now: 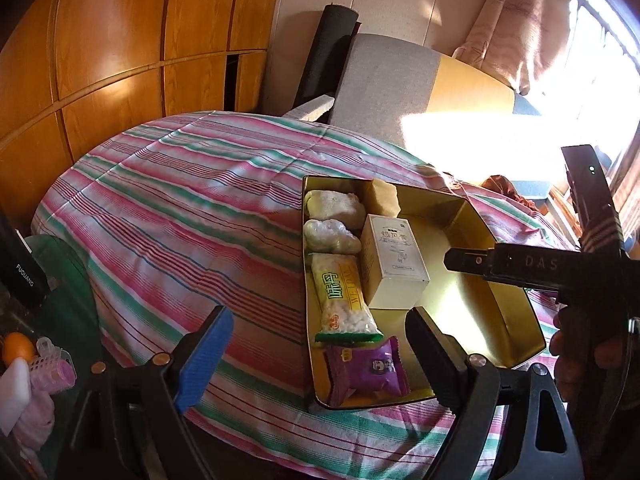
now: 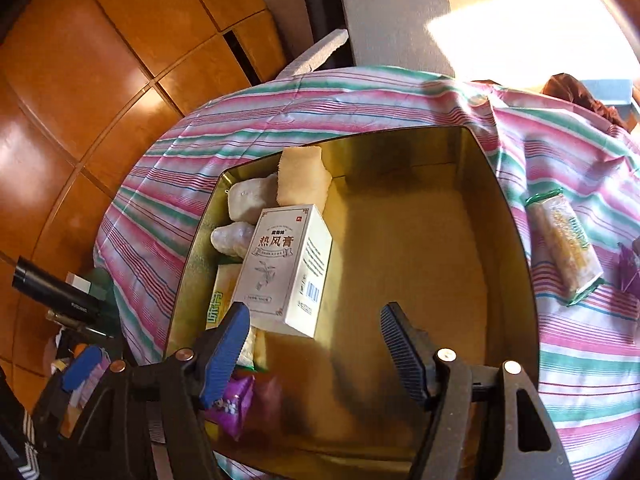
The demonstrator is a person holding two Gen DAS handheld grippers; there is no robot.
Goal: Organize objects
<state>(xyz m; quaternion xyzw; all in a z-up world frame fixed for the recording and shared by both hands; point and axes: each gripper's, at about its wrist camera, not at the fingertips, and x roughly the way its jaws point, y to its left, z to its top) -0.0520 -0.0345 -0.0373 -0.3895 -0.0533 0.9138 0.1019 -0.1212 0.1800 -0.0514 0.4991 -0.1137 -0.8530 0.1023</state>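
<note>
Left wrist view: the left gripper stands wide apart with nothing between its jaws; one finger wears a ribbed blue pad, the other shows as a black wedge. It hangs over the near end of a shallow gold tin, a rectangular metal box with cut corners and glossy walls, lying at about 4 o'clock on a striped cloth of pink, green and white woven bands, slightly creased. Along the tin's left wall lie two lumpy clear-wrapped buns, then a long crinkly yellow-and-white snack bar, and at the near end a shiny purple sachet. A matt white carton lies flat beside the bar, and a pale spongy block sits at the far wall. The right gripper reaches in from 3 o'clock, above the tin's bare floor; whether it is open cannot be told from this side-on view.

Right wrist view: the right gripper is parted, ribbed blue pads apart, holding nothing, above the tin's smooth bare floor. The white carton lies just ahead at 11 o'clock. Outside the tin at 3 o'clock, on the cloth, lies a second wrapped bar. Polished orange wooden panels fill the far left.
</note>
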